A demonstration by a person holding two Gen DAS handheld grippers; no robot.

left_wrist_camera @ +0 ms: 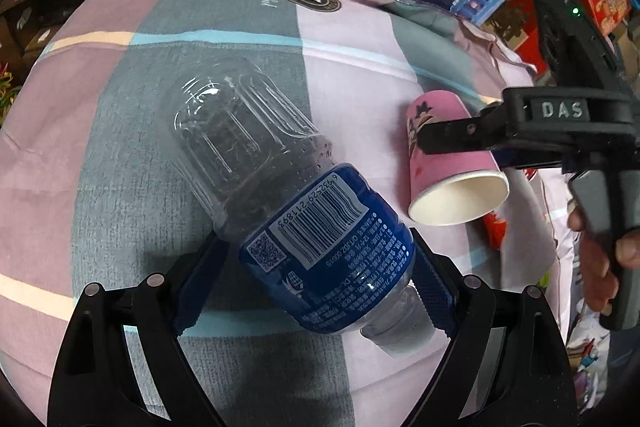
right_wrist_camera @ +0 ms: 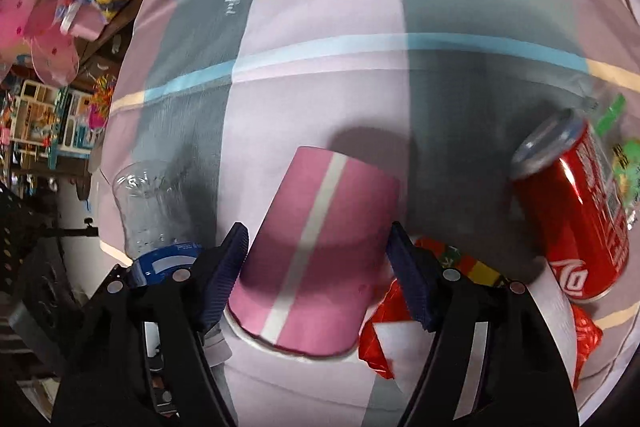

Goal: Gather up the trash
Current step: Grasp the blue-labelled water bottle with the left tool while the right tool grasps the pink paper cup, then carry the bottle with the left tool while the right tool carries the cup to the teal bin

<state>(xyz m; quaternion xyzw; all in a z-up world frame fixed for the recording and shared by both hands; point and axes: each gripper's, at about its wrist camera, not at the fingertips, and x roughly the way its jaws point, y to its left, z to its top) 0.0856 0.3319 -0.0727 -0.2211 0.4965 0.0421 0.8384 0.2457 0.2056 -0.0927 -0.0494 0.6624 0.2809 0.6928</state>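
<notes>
Left wrist view: the left gripper [left_wrist_camera: 316, 283] straddles an empty clear plastic bottle [left_wrist_camera: 288, 195] that lies on its side on a checked cloth [left_wrist_camera: 132, 147] of pink, grey and pale blue. The bottle's blue label [left_wrist_camera: 328, 255] and capped neck sit between the blue pads; the right pad lies against the label and neck, while the left pad seems just beside the bottle's edge, so whether the jaws press on it cannot be told. The ribbed base points away from the camera. Just to the right lies a pink paper cup [left_wrist_camera: 452, 163] on its side, its white mouth turned toward the camera and nothing visible inside it. The right gripper [left_wrist_camera: 444, 137] reaches in from the right, one black finger lying over the cup, a hand [left_wrist_camera: 600, 267] on its handle.

Right wrist view: the right gripper [right_wrist_camera: 316, 275] has the pink paper cup [right_wrist_camera: 316, 259] between its blue pads, mouth nearest the camera, base pointing away. Both pads stand right at the cup's sides, with no clear gap; a firm grip cannot be confirmed. The plastic bottle [right_wrist_camera: 148, 211] lies to the left, its base and label edge showing. A red drink can [right_wrist_camera: 572, 219] lies on its side to the right, well apart from the cup, and a red wrapper [right_wrist_camera: 384, 343] lies crumpled by the right finger.
</notes>
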